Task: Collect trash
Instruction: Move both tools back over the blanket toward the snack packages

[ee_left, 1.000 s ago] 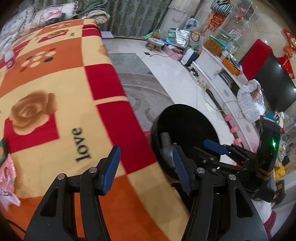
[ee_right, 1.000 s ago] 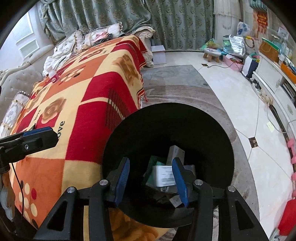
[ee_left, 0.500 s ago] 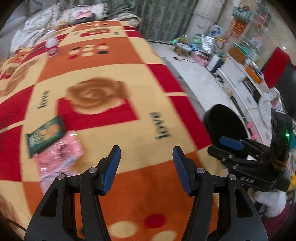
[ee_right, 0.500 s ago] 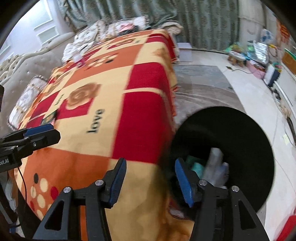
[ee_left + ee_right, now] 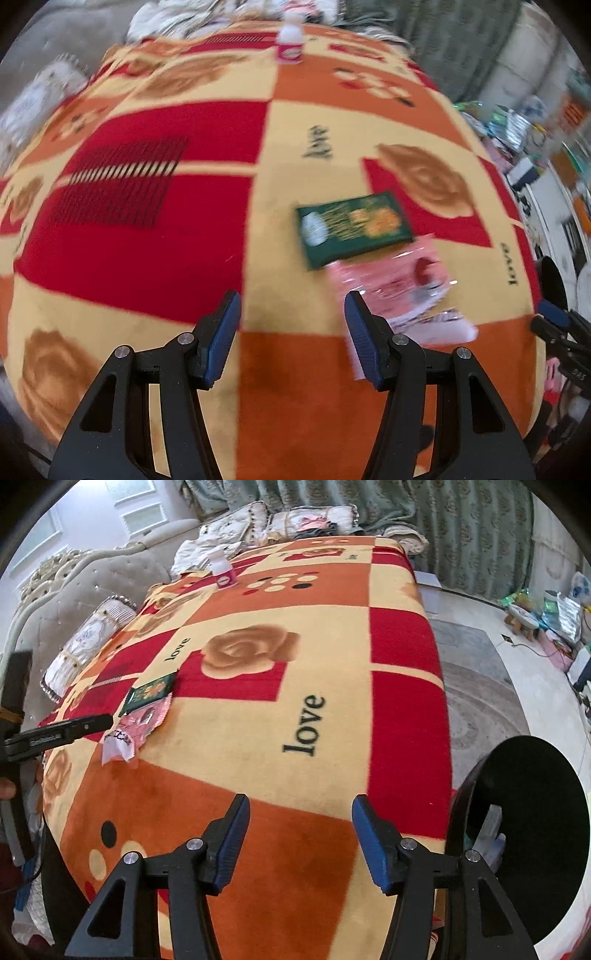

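So the trash left out is a pink wrapper (image 5: 400,295) and a green packet (image 5: 352,229), lying touching each other on the patchwork blanket (image 5: 258,709), over toward its left edge as the right wrist camera sees it. A small white bottle with a pink label (image 5: 221,572) stands upright way back near the far edge, well apart from those two. The black bin (image 5: 524,834) sits on the floor just off the blanket's near right corner, with some trash already inside (can't make out what exactly).

The left gripper (image 5: 291,336) hangs just beside the pink wrapper, fingers apart, nothing between them. The right gripper (image 5: 299,842) is over the near orange patch, its jaws just been opening, nothing between them either.
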### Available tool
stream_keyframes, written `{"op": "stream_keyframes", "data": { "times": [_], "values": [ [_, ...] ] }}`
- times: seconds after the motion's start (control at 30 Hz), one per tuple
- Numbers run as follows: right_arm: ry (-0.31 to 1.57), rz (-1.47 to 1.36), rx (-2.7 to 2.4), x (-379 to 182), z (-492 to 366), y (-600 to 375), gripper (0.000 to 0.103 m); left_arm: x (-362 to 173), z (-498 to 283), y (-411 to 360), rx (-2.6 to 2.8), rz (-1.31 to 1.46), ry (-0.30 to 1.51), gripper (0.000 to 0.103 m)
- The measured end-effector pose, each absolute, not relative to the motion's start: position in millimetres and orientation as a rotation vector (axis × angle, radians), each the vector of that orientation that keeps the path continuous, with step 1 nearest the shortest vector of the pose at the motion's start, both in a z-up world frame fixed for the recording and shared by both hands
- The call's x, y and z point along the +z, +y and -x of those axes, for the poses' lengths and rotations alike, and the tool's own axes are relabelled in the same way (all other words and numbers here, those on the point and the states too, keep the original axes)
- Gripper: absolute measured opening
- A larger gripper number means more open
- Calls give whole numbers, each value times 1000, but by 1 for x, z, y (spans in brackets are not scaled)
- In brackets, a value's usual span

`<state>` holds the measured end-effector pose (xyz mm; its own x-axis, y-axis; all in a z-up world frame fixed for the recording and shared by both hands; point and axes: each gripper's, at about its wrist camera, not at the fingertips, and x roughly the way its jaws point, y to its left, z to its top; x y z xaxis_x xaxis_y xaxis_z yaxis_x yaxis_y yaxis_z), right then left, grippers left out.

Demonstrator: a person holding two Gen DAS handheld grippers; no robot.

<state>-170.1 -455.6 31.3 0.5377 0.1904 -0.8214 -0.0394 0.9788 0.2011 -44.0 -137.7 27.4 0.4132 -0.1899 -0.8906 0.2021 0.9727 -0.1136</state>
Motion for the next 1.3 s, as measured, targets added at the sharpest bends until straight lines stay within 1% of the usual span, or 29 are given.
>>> {"op": "stream_keyframes", "data": {
  "times": [0.13,0.47,0.57,0.73,0.93,1.17,1.3],
  "values": [
    [990,-164,138,34,168,-454,56,18,53,-152,-283,-19,1139,57],
    [961,-195,53,47,179,-482,58,26,90,-251,-592,25,1165,57],
    [960,-215,38,49,181,-490,59,34,98,-269,-654,4,1154,57],
    [959,-227,77,49,181,-480,60,53,88,-249,-618,3,1107,57],
    [979,-221,136,41,170,-455,62,62,43,-192,-432,-39,1015,57],
    [996,-212,187,40,157,-430,63,34,-35,-165,-248,-49,1051,57],
    [1005,-194,213,42,150,-414,63,15,-40,-158,-253,-32,1118,57]
  ]
}}
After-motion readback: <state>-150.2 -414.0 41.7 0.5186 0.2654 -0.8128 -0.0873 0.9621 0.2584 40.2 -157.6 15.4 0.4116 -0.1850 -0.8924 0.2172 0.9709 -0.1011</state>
